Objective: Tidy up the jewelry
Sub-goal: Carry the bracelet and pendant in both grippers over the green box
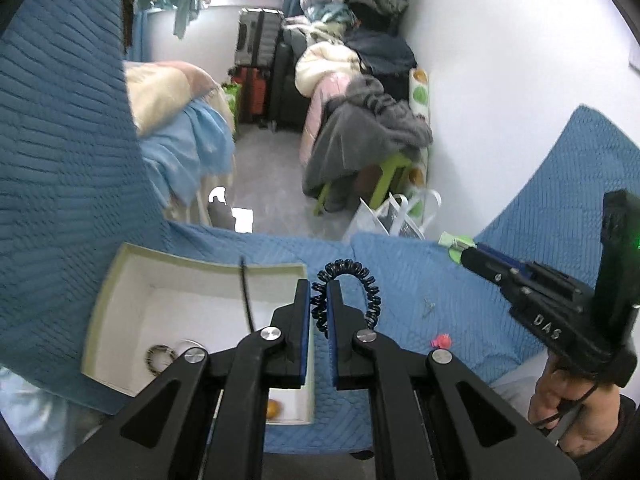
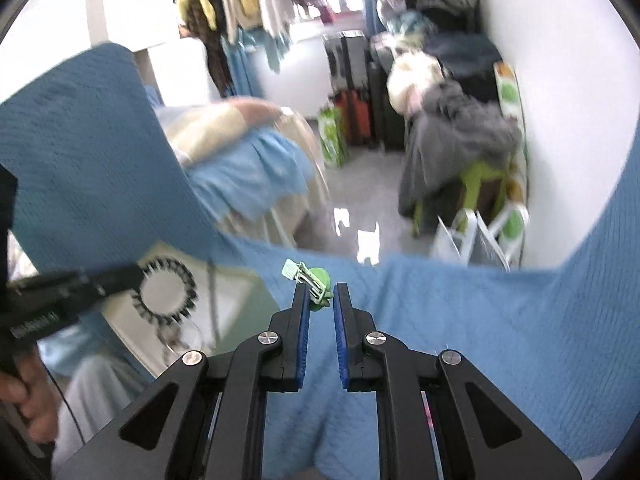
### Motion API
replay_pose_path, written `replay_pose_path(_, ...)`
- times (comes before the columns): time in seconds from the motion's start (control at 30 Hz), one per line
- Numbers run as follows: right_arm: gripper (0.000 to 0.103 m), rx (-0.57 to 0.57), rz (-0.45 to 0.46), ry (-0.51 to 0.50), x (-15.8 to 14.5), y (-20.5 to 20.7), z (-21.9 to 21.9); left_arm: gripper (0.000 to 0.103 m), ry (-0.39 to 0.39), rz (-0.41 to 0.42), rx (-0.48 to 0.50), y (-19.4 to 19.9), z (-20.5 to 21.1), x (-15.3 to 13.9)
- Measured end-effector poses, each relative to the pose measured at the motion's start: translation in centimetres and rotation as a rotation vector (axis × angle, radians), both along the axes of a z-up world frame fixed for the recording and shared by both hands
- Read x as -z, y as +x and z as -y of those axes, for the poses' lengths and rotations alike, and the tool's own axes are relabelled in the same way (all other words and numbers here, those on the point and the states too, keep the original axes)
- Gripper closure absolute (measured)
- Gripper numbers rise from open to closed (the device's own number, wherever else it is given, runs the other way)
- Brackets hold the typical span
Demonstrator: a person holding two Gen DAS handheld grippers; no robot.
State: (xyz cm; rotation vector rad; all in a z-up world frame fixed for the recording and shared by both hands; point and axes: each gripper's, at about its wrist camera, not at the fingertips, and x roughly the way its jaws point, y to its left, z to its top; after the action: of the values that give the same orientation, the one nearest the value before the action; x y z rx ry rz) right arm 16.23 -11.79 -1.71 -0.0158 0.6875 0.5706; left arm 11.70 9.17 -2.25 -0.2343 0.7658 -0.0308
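A blue quilt (image 1: 420,280) covers the bed, and the open white box (image 1: 200,300) sits on it at the left. Left gripper (image 1: 319,300) is pinched tight on the black coil hair tie (image 1: 360,280), just beside the box. Right gripper (image 2: 322,300) is clamped on a green hair clip (image 2: 312,276), over the quilt. The danger I see: that clip is held only at the fingertips, and a jolt could flick it out.

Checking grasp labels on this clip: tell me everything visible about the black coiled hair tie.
The black coiled hair tie is a spiral cord ring, glossy like plastic. The left gripper is shut on one side of it, so the loop hangs free to the right of the fingers, lifted above the blue quilt beside the white box. From the right wrist it reads as a round open ring. Nothing else touches it.
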Motion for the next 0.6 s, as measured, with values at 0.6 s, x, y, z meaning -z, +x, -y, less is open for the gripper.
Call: replay_pose_path(0.6, 0.093, -0.171, -0.151, -0.094, 5.4, -2.0, -12.3, 0.096, -0.018, -0.126, -0.133, -2.1, -9.3, 6.1)
